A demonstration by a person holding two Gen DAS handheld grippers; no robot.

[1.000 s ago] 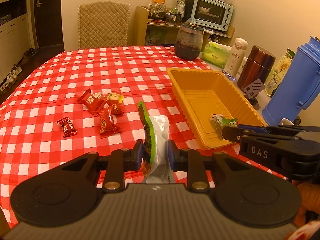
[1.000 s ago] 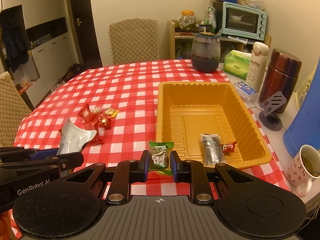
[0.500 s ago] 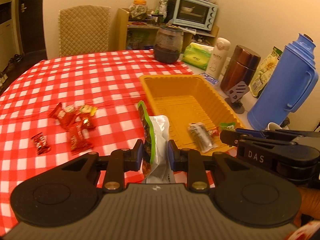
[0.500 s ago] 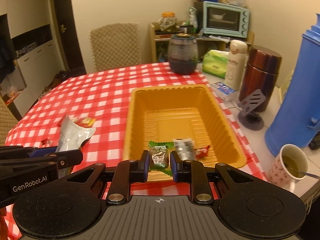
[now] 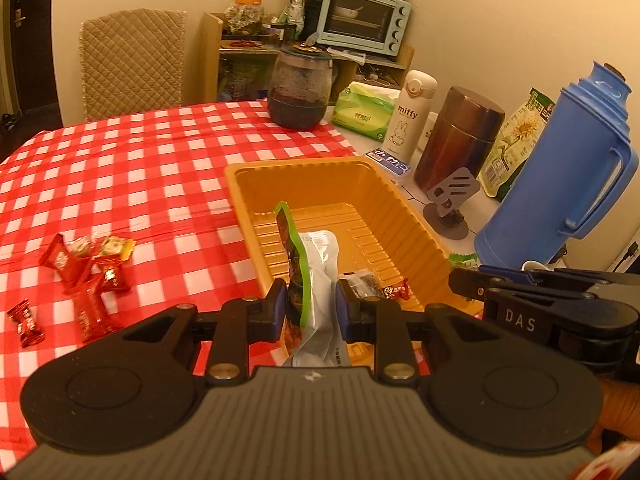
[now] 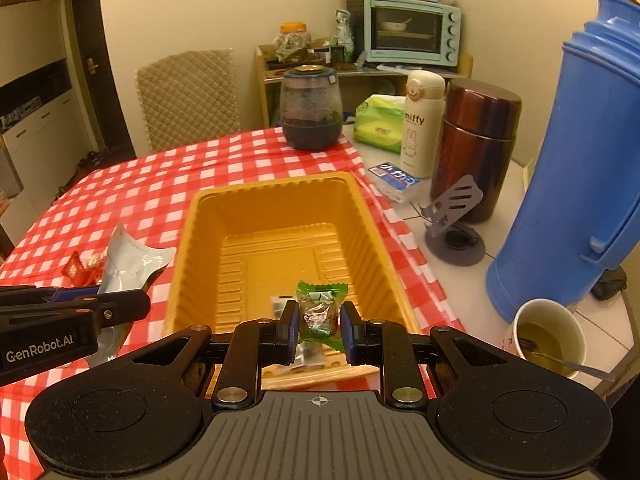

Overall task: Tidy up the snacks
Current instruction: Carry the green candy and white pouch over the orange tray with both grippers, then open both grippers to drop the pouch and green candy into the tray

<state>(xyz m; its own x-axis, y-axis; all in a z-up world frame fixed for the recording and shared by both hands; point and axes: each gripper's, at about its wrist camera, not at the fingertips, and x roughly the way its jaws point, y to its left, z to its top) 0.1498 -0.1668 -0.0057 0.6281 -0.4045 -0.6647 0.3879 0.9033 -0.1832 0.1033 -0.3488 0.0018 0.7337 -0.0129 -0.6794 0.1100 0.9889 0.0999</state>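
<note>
Yellow tray [image 6: 280,216] sits on checked tablecloth [image 5: 132,168] as collection bin; few snacks already inside.
Left gripper [image 5: 311,307] clamped on silver pouch [image 5: 320,280], carried upright over tray's near edge for drop.
Right gripper [image 6: 319,326] clamped on green candy [image 6: 320,312], poised above tray's near end.
Red candies [image 5: 86,276] lie loose on cloth, left of tray, not yet collected.

the plastic tray [image 6: 192,236] is orange, the checked tablecloth [image 5: 120,168] red and white, the tall thermos jug [image 5: 560,168] blue.
</note>
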